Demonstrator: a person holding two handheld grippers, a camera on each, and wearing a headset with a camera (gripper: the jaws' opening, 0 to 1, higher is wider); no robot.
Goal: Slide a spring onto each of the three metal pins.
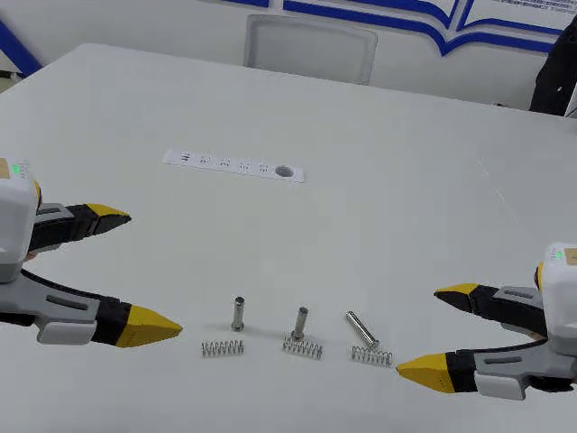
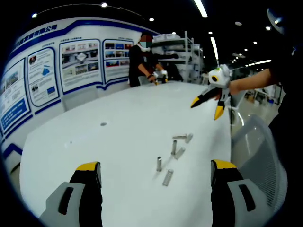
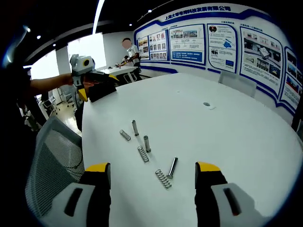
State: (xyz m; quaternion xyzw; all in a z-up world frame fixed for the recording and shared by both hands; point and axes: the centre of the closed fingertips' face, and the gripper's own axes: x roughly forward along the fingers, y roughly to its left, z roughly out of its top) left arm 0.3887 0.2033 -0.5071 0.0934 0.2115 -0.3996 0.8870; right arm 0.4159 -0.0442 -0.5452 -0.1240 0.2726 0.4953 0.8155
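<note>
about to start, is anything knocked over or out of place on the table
Yes. The right pin lies tipped on its side, while the left pin and middle pin stand upright. The springs lie flat in front of the pins. Nothing looks damaged.

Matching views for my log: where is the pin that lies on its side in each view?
Head view: lying pin lower centre, rightmost.
Left gripper view: lying pin right of centre, farthest.
Right gripper view: lying pin lower centre, nearest.
Shared landmark: round port.
</note>
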